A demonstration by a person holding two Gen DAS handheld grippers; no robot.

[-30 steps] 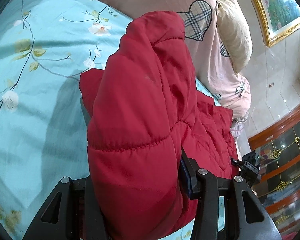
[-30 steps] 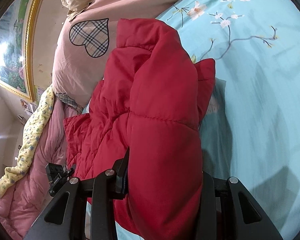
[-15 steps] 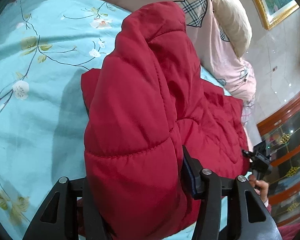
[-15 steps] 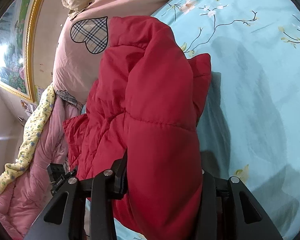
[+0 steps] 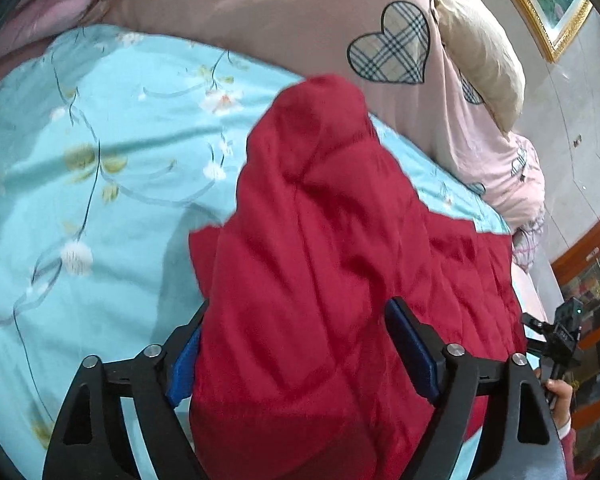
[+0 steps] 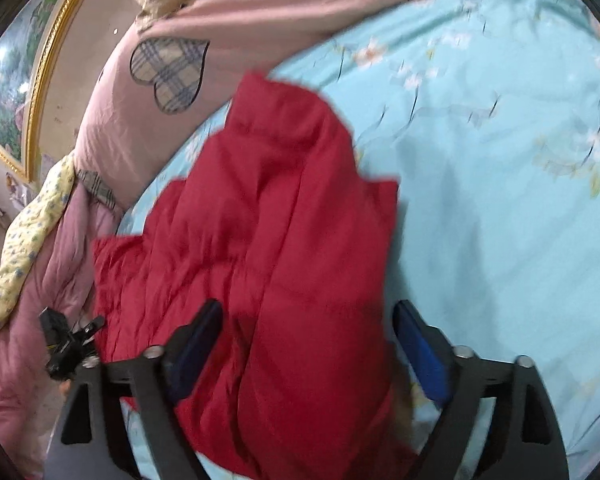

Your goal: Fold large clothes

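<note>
Jacket, red, quilted and puffy (image 5: 312,280), lies folded on the turquoise floral bedsheet (image 5: 100,200), long axis running straight ahead from both tongs. Left gripper (image 5: 300,360) and right gripper (image 6: 308,352) straddle its near end, jaws opening, letting go.

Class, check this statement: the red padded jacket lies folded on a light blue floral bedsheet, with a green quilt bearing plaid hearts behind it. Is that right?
Not quite. The quilt behind the red padded jacket is pink, not green; its plaid hearts show plainly in the left wrist view. The rest holds: the jacket lies folded on the light blue floral bedsheet.
</note>
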